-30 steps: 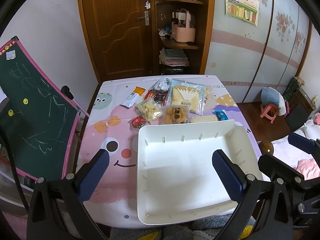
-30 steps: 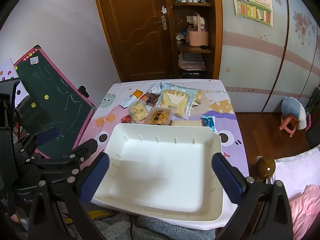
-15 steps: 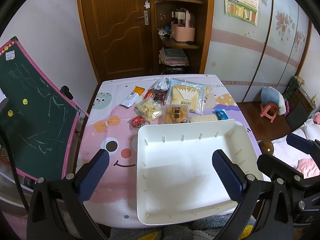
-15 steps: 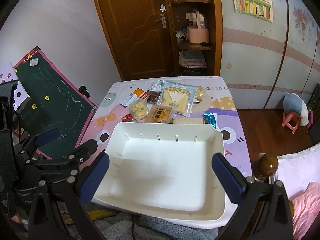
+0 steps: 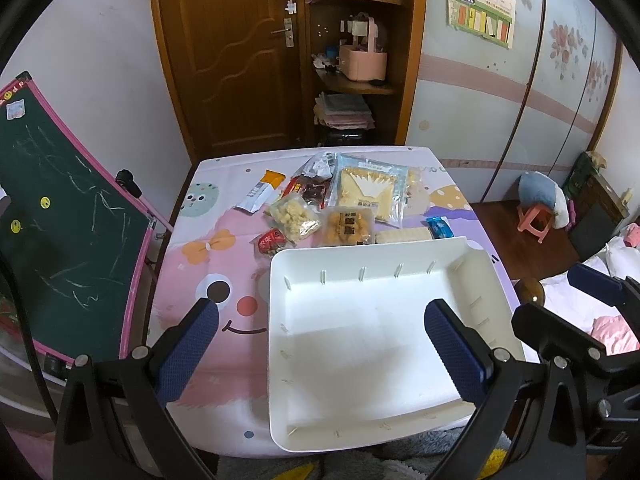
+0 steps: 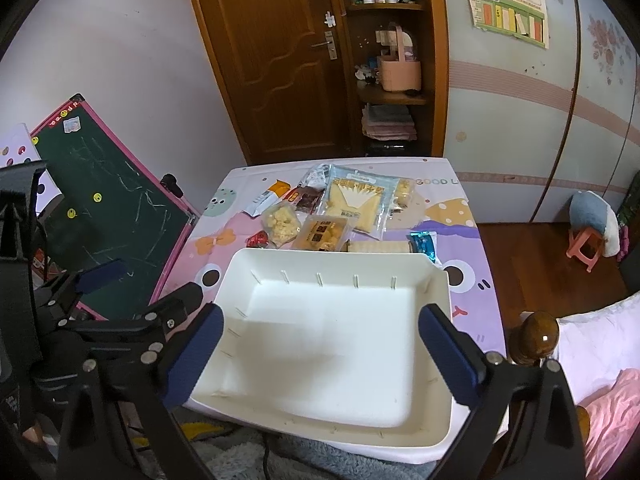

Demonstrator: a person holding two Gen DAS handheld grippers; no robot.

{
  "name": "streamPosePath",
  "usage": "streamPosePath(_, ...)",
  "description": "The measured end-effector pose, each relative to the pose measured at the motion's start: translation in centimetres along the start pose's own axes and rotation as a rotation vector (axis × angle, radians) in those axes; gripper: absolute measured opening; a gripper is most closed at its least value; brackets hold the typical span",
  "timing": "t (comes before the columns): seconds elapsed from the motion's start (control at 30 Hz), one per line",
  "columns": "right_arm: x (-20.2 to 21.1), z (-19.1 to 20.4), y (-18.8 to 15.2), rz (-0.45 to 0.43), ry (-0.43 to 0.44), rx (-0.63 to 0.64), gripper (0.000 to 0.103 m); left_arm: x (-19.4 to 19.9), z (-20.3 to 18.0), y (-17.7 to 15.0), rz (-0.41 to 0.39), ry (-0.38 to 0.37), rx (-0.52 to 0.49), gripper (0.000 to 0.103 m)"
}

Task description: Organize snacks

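An empty white tray (image 5: 472,276) (image 6: 332,258) lies at the near edge of a table with a cartoon cloth. Behind it lie several snack packs: a large pale blue pack (image 5: 366,190) (image 6: 356,202), a clear bag of yellow pieces (image 5: 294,216) (image 6: 280,224), an orange-brown pack (image 5: 348,228) (image 6: 324,234), a small red pack (image 5: 270,242), a blue pack (image 5: 440,227) (image 6: 424,242) and a white-orange bar (image 5: 260,192). My left gripper (image 5: 320,352) is open and empty above the tray's left side. My right gripper (image 6: 320,354) is open and empty above the tray.
A green chalkboard (image 5: 52,232) leans left of the table. A brown door (image 5: 236,56) and a corner shelf (image 5: 356,56) stand behind it. A bed with a wooden post (image 6: 536,336) lies at the right. A pink stool (image 5: 536,224) stands on the floor.
The right wrist view has shifted slightly; the scene looks a little lower and nearer. The left gripper has barely moved. Nothing on the table has moved.
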State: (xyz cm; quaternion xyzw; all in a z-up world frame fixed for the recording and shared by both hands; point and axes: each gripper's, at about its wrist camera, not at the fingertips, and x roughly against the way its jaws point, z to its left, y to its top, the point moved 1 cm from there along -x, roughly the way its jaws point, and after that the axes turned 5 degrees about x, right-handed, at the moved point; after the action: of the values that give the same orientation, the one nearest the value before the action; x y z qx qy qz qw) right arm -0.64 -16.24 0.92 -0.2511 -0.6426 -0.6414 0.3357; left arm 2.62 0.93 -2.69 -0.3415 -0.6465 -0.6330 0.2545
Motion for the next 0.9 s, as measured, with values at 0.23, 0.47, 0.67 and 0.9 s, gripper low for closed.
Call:
streamPosePath(0.23, -0.3, -0.2, 0.1, -0.002, 0.014, -0.005, 0.099, 0.1, -0.2, 0.4, -0.011, 0.007, -0.006, 0.102)
streamPosePath(0.47, -0.7, 0.0, 0.7, -0.008, 0.001, 0.015, 0.099, -0.2, -0.4, 1.7, -0.017, 0.036, -0.020, 0.102)
streamPosePath(0.67, -0.4, -0.2, 2.6, -0.039, 0.006, 0.039, 0.098, 0.0, -0.6, 3.7, -0.056, 0.065, -0.046, 0.102)
streamPosePath(0.9, 0.2, -1.8, 6.4, -0.078, -0.032, 0.071, 0.098, 1.0, 0.2, 8.9, -0.112, -0.016, -0.092, 0.102)
